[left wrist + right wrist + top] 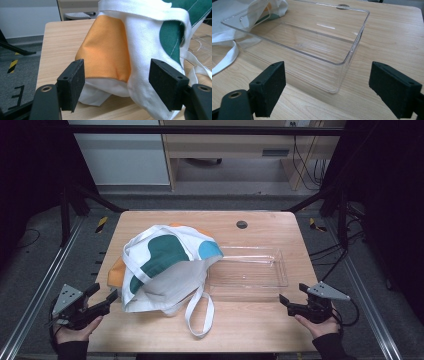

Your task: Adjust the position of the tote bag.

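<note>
The left gripper (114,296) hovers at the near left edge of the table (260,330), jaws spread wide with nothing between them, pointed at the tote bag (165,270). From the left gripper view the bag's orange panel (106,50) bulges just ahead of the pads, not touching them. The bag lies slumped on the left half of the table, its mouth toward the near side and one white strap (200,312) looped out onto the wood. It looks like thin, soft cloth: probably light, floppy, and apt to fold or slide under a push instead of lifting as one piece. A pinch on the doubled hem at the mouth or on a strap seems the surest hold; the bulging flat panel offers little to bite.

To the right, touching the bag's edge, sits a clear plastic tray (282,270), empty. It seems rigid, smooth and likely slippery, so its thin rim is the place to clamp.

The right gripper (283,299) waits just beside the tray's near right corner, jaws apart and empty.
</note>
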Demonstrator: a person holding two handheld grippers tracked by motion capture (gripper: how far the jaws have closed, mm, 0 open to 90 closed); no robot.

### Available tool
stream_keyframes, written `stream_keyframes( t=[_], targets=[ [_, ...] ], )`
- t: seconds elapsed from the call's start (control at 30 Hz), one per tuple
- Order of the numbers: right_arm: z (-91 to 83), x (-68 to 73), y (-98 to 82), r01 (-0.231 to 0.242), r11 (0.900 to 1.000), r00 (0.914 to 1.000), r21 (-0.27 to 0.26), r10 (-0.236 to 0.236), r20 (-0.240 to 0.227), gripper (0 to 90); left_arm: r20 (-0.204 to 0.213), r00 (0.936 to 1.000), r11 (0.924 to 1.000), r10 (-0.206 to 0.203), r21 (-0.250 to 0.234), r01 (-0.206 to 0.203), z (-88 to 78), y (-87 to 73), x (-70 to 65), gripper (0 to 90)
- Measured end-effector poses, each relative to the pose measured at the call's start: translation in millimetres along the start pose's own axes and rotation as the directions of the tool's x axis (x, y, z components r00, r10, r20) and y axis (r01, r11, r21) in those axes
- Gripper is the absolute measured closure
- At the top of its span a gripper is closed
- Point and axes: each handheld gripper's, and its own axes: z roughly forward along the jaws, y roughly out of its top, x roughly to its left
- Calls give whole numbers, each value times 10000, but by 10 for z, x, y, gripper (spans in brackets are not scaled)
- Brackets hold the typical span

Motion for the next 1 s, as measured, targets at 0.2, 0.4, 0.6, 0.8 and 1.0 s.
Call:
stream_keyframes(
  t=[0.2, 0.4, 0.6, 0.8, 1.0],
  targets=[
    [-1, 35, 11, 74, 10000, 9999, 20, -74, -111, 143, 73, 10000, 10000, 48, -9, -48, -5, 23, -44, 259],
    [-3, 68, 33, 121, 9999, 9998, -47, -122, -130, 146, 255, 9994, 9997, 227, 99, -230, 39, 55, -94, 242],
    [-13, 68, 36, 93, 9999, 9998, -145, -95, -151, 156, 336, 9987, 9992, 395, 8, -396, 55, 97, -160, 241],
    [-18, 75, 41, 103, 9998, 9998, -149, -106, -183, 164, 432, 9981, 9990, 446, -99, -442, 79, 159, -221, 243],
    [-23, 77, 43, 123, 9998, 9997, -185, -127, -196, 175, 460, 9966, 9976, 688, -126, -683, 133, 222, -311, 249]
  ],
)
